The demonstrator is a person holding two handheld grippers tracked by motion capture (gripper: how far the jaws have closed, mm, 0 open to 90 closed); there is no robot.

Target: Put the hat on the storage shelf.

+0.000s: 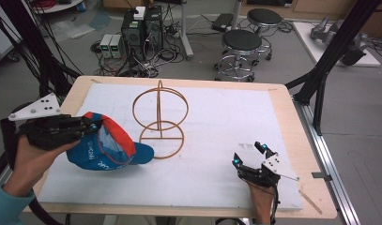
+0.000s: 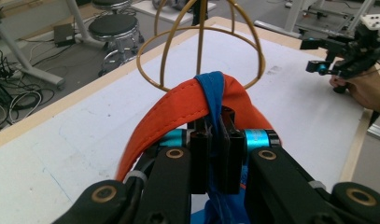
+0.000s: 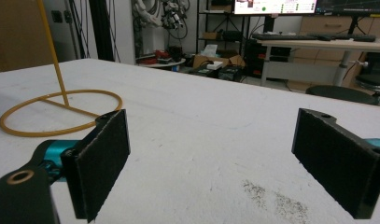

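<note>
Just left of the wire stand [image 1: 159, 121], the left gripper [image 1: 91, 125] pinches only the cap [image 1: 109, 147] edge, which may slip out; the right gripper [image 1: 248, 154] idles, jaws released.

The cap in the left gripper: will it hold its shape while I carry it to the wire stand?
Probably not: the cap sags below the left gripper, so the crown looks floppy. The jaws pinch only a thin fold at the rim, so it may swing or slip. The stand is thin wire, likely light, and could tip if bumped.
</note>
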